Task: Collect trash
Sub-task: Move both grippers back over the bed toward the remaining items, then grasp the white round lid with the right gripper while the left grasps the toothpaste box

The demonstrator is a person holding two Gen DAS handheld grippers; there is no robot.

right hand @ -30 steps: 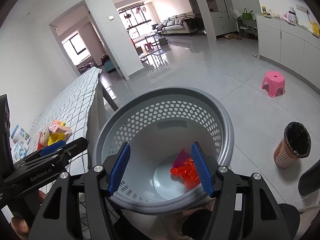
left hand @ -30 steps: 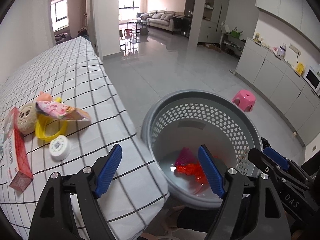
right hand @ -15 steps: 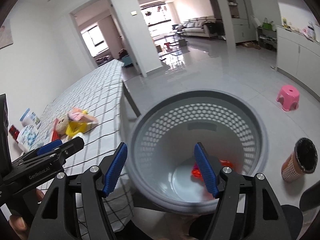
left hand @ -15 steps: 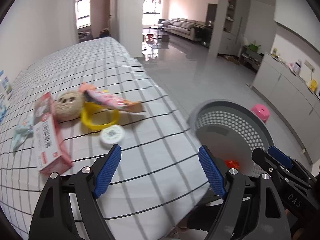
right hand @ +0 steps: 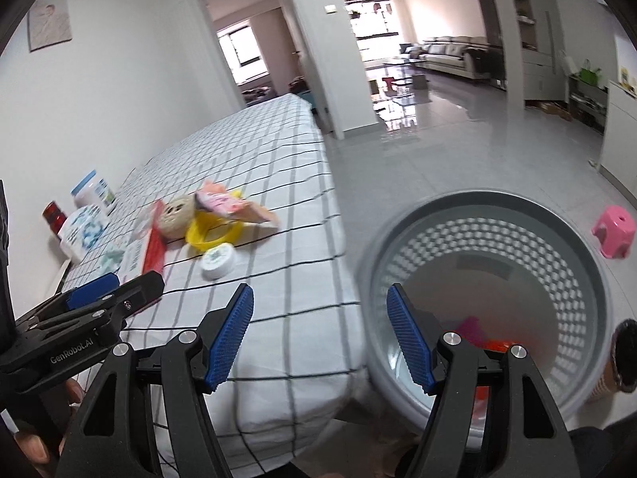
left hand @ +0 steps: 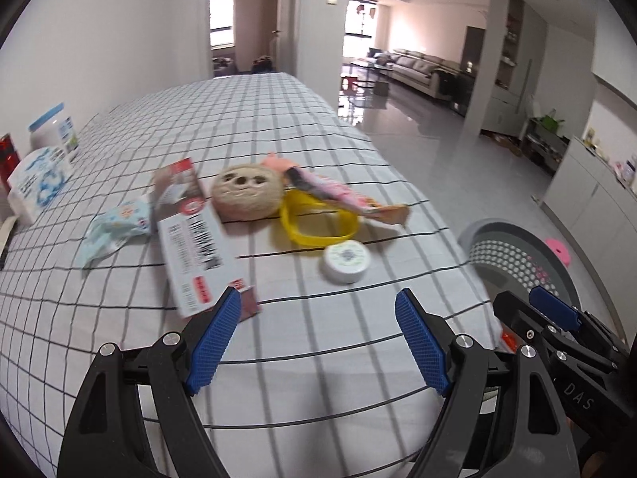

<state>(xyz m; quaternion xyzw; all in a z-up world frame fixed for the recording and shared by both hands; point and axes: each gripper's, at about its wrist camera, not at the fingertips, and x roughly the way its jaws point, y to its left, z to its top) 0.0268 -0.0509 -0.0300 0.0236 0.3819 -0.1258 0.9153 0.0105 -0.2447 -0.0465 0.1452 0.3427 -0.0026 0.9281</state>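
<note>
Trash lay clustered on the checked tablecloth point(left hand: 278, 127), both grippers empty.
Nearest the wide-open left gripper point(left hand: 318, 336) were a red-and-white box point(left hand: 191, 239) and a white lid point(left hand: 345, 261). The right gripper point(right hand: 320, 336), jaws just widened with nothing between them, hung at the table edge beside the grey basket point(right hand: 589, 255), red scraps point(right hand: 497, 344) inside.

Both tools point(left hand: 318, 336) from basket point(right hand: 493, 302) toward table point(left hand: 278, 127).
</note>
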